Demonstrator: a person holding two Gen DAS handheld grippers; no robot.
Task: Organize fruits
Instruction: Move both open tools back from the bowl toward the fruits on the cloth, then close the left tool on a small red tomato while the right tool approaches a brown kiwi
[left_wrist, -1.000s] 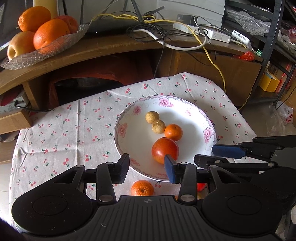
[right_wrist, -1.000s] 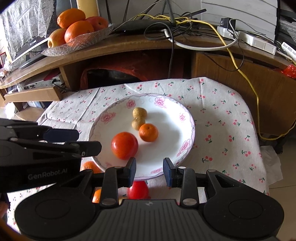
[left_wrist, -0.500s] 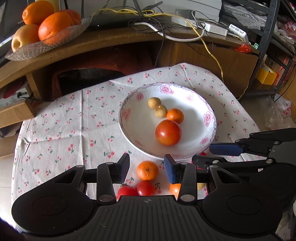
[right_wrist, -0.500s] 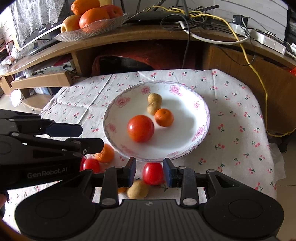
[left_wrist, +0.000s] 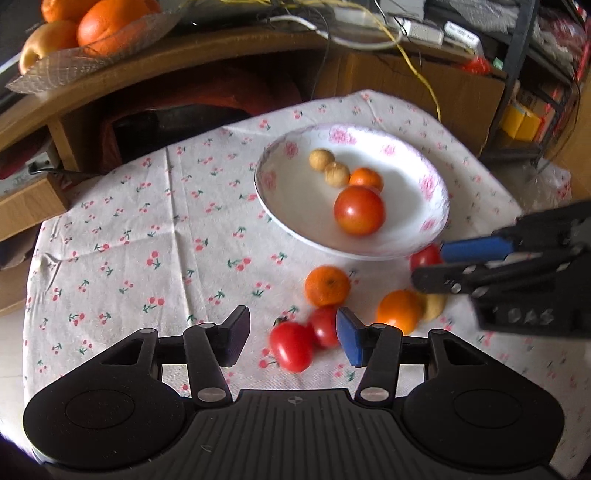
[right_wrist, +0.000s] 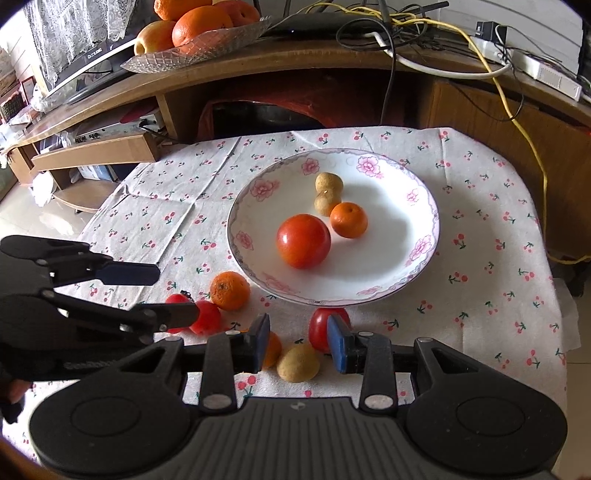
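I held both tongs spread, gripping nothing: left tongs (left_wrist: 291, 336) over two small tomatoes (left_wrist: 291, 350), right tongs (right_wrist: 297, 343) near the plate (right_wrist: 424, 254).

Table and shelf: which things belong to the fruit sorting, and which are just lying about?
Job:
white floral plate
large red tomato in it
loose small orange mandarin
small red cherry tomatoes

Lying about:
glass fruit dish on the wooden shelf
yellow cable

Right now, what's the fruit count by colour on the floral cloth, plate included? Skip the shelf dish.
red tomatoes: 4
orange mandarins: 3
tan longans: 3
Total: 10
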